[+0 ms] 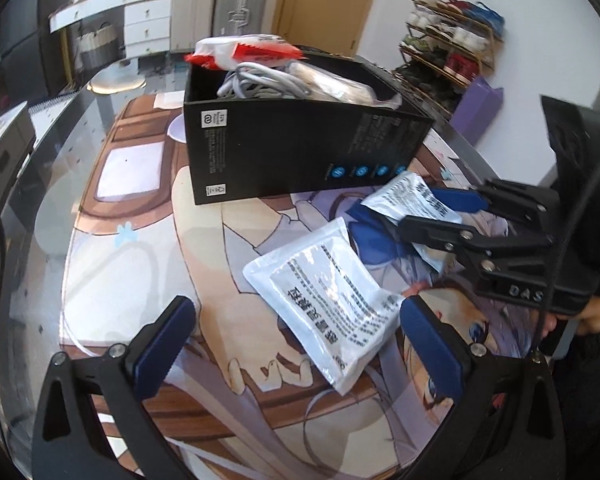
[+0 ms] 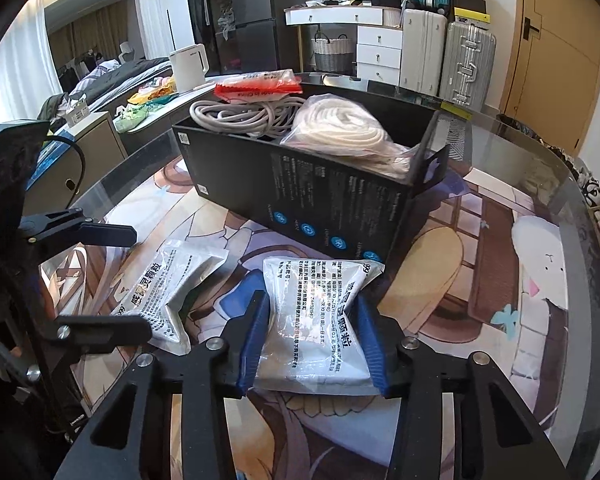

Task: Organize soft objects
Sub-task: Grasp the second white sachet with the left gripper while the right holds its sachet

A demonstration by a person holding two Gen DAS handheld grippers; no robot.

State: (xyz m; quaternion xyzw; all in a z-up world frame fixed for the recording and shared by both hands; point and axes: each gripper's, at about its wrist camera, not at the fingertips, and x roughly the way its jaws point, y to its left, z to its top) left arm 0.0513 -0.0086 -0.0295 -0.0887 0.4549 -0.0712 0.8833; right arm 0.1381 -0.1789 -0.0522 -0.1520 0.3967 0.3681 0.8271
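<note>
Two white soft pouches with black print lie on the picture mat in front of a black box (image 1: 296, 148). My right gripper (image 2: 312, 344) is shut on one pouch (image 2: 320, 320), its blue pads pinching the sides. In the left wrist view that gripper (image 1: 432, 216) holds the far pouch (image 1: 412, 196). My left gripper (image 1: 296, 348) is open and empty, with the near pouch (image 1: 328, 300) lying between and just beyond its fingers; it also shows in the right wrist view (image 2: 172, 284). The box (image 2: 312, 184) holds coiled cables (image 2: 244, 116), a bagged white rope (image 2: 340, 124) and a red-and-white packet (image 2: 260, 84).
The picture mat (image 1: 132, 280) covers a round glass table (image 2: 540, 160). A white kettle (image 2: 188, 68) stands beyond the box. Suitcases (image 2: 444, 48), drawers and a shoe rack (image 1: 448, 52) stand off the table.
</note>
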